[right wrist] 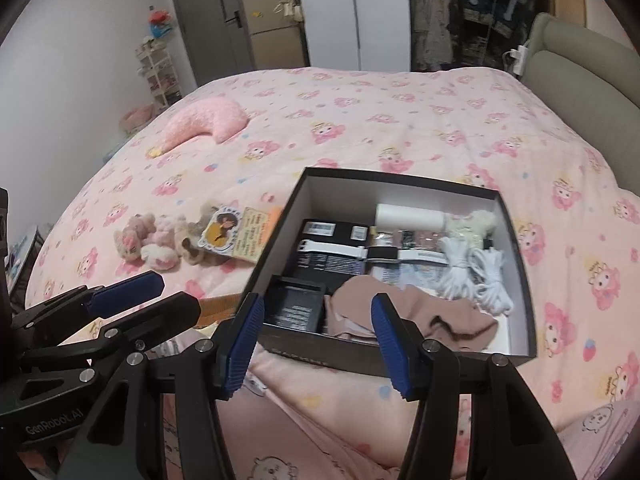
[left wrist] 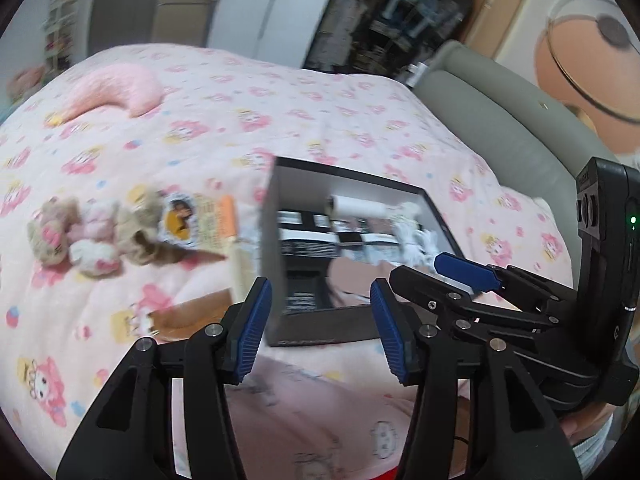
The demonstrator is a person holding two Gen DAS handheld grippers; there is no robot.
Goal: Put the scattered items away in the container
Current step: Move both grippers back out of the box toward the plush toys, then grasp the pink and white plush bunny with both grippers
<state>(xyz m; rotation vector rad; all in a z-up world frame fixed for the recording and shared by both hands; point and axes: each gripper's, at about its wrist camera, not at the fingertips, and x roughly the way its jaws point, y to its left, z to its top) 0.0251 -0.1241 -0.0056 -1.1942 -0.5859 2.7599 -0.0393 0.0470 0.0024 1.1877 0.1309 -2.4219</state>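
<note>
On the bed, over a pink quilt printed with cartoon figures, a pink crescent cushion lay far left near the quilt's far edge. Nearer, left of centre, a cluster of small plush toys lay on the quilt with a round-pictured card tag attached at its right, just beside the left wall of the container. The container, a dark open box with a pale interior, sat at centre on the quilt; it held a white roll, a white-strapped watch, dark packets, a beige cloth and coiled white cords at its right end. The left gripper hung above the box's near left corner, its blue pads apart with nothing between them. The right gripper hung above the box's near wall, its pads likewise spread wide and empty, the beige cloth visible beyond them. At far right stood a grey padded headboard.
</note>
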